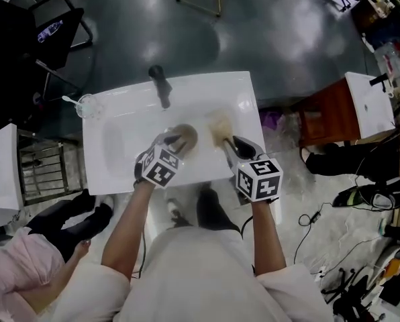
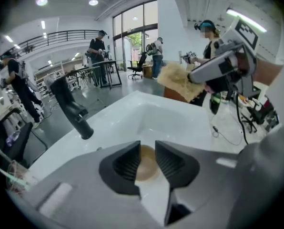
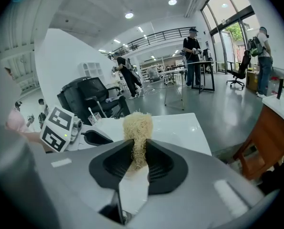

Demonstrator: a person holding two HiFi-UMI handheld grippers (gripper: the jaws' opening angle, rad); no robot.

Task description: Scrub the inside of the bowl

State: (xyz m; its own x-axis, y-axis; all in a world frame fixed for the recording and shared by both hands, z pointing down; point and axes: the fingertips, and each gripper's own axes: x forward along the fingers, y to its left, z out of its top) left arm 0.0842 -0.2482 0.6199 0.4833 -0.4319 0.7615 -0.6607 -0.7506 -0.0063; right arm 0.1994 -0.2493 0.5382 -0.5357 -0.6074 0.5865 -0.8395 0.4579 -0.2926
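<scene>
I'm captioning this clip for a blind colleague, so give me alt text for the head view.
Seen from above, a person stands at a white sink, with the right gripper clamping a pale fibrous scrubber just right of a brown bowl in the basin. The left gripper reaches to the bowl's near edge, below a black faucet.

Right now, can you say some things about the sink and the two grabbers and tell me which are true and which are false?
1. The right gripper is pinching a pale, stringy scrubber. True.
2. The left gripper is squeezed shut. False: its jaws stand apart, and the brown bowl shows through the gap.
3. The bowl lies in the white sink. True.
4. The faucet is white. False: it is black.
</scene>
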